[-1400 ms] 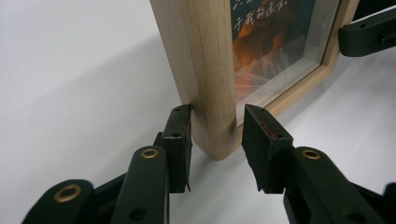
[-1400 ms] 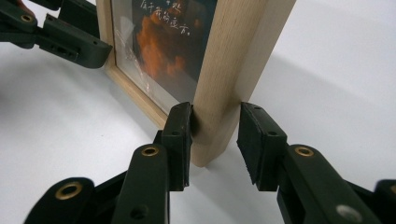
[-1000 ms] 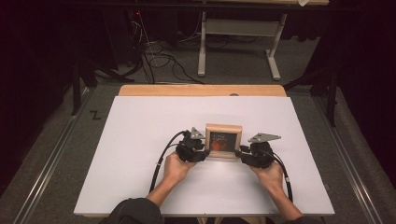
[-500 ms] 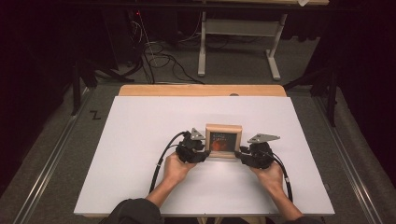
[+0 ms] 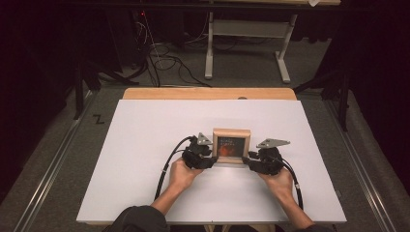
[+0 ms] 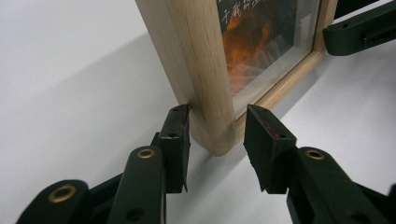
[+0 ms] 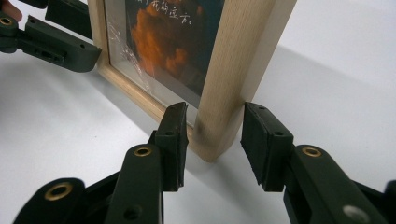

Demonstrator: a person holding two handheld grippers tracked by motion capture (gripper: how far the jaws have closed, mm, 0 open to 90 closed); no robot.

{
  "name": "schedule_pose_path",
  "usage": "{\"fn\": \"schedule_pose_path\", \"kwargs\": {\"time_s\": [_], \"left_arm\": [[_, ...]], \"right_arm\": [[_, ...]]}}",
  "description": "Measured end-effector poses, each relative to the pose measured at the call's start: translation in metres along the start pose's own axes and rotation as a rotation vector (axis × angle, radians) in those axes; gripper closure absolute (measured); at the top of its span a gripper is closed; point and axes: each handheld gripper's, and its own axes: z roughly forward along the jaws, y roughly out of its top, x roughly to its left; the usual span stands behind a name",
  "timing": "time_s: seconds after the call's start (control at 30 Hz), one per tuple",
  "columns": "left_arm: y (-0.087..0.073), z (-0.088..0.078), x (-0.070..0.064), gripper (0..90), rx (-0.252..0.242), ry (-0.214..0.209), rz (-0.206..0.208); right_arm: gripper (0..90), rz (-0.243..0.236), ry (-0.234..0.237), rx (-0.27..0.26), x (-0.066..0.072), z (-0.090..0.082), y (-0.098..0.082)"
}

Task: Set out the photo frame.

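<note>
A small pale wooden picture frame point(image 5: 232, 145) with an orange and dark picture behind glass stands upright on the white table point(image 5: 145, 145). My left gripper point(image 5: 209, 159) is at its lower left corner. In the left gripper view the frame point(image 6: 201, 70) sits between the jaws of my left gripper point(image 6: 217, 112); one jaw touches its back and the other stands a little off the front. My right gripper point(image 5: 251, 162) straddles the lower right corner the same way, its jaws point(image 7: 215, 109) close on either side of the frame point(image 7: 233, 70). Both are open.
White tabletop spreads widely to the left, right and far side of the frame. A wooden strip point(image 5: 208, 93) runs along the table's far edge. Beyond it, cables point(image 5: 164, 63) lie on the floor beside a white desk stand point(image 5: 246, 48).
</note>
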Motion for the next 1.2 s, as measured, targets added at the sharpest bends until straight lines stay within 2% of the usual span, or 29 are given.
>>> {"fn": "schedule_pose_path", "kwargs": {"time_s": [0.37, 0.53, 0.63, 1.0, 1.2], "left_arm": [[-0.001, -0.001, -0.001, 60.0, 0.0, -0.005, 0.0], [0.0, -0.002, 0.0, 57.7, -0.01, -0.012, -0.008], [0.0, -0.005, 0.001, 56.6, -0.02, -0.008, -0.014], [0.0, -0.017, 0.001, 52.4, -0.048, 0.009, -0.008], [0.0, -0.025, 0.001, 52.3, -0.071, 0.005, -0.023]], "right_arm": [[59.9, 0.0, 0.004, 0.006, 0.0, 0.001, 0.0], [55.8, 0.005, 0.002, -0.005, 0.0, 0.001, 0.0], [53.6, -0.008, 0.003, -0.01, -0.001, -0.001, 0.0], [49.0, -0.008, -0.013, -0.019, -0.004, -0.014, 0.001], [47.3, -0.003, -0.016, -0.04, -0.008, -0.025, -0.001]]}}
